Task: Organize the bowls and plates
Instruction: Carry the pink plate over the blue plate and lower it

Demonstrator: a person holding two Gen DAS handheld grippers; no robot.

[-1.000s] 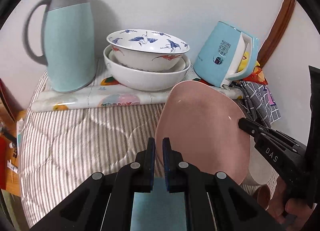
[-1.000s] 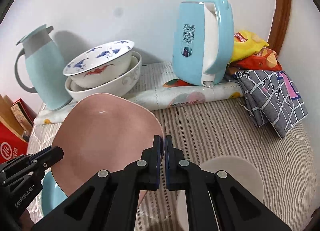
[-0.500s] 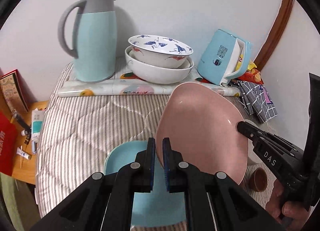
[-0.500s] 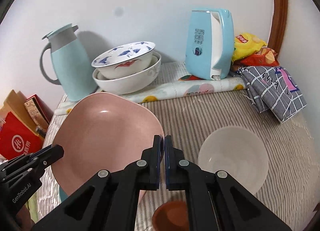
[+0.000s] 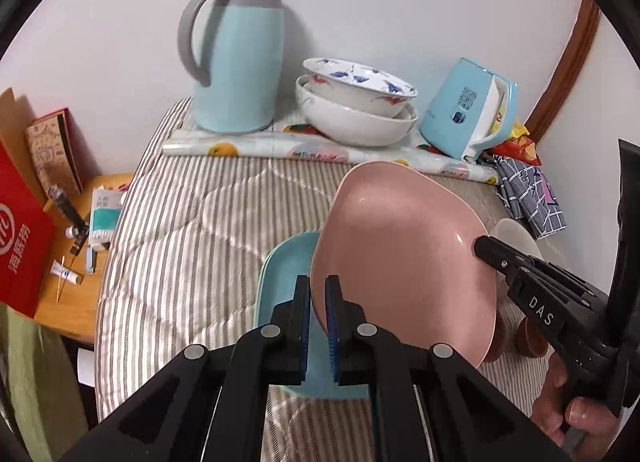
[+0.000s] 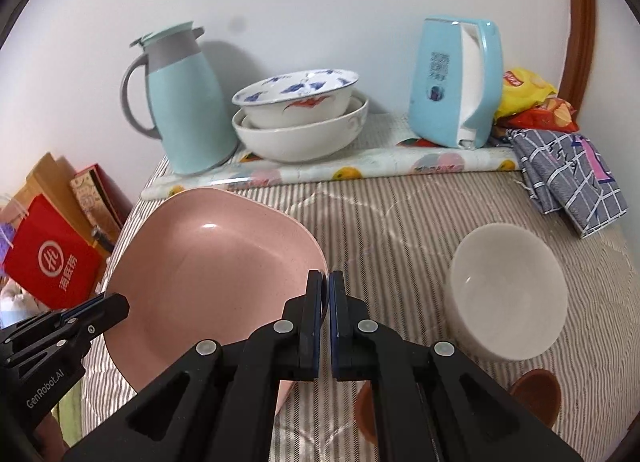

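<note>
While both claws pinched opposite rims of the pink plate (image 5: 404, 262), it hung tilted above the striped quilt (image 5: 192, 238) rather than resting on it. The left claw (image 5: 317, 298) was clamped on the plate's near-left edge, and the right claw (image 6: 325, 294) was clamped on the far-right edge, jaws nearly closed on the thin rim. Beneath the plate's left side lay a light blue plate (image 5: 280, 270), flat on the quilt and partly covered by the pink one. To the right stood a white bowl (image 6: 508, 294), apart from the pink plate, with a small brown cup (image 6: 534, 394) nearer the quilt's front edge. Along the back, on a fruit-print mat (image 6: 360, 172), stood a thermos jug (image 6: 188, 102), two stacked bowls (image 6: 300, 118) and an electric kettle (image 6: 456, 78). Bare striped quilt lay open between that back row and the plates.
</note>
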